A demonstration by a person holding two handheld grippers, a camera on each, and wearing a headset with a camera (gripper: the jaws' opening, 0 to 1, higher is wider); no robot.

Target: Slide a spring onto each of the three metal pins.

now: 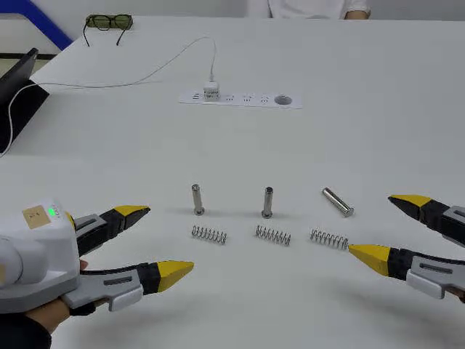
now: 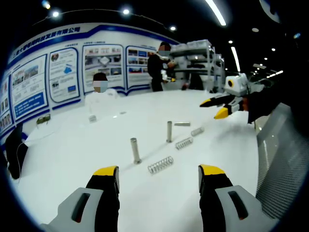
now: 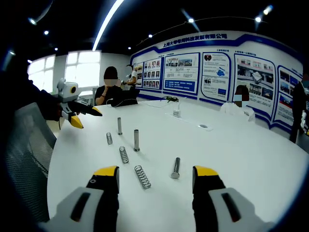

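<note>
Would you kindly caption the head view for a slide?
Open left gripper and right gripper flank three springs and three metal pins, one pin lying flat.

Power strip, plugged charger, sunglasses.
</note>
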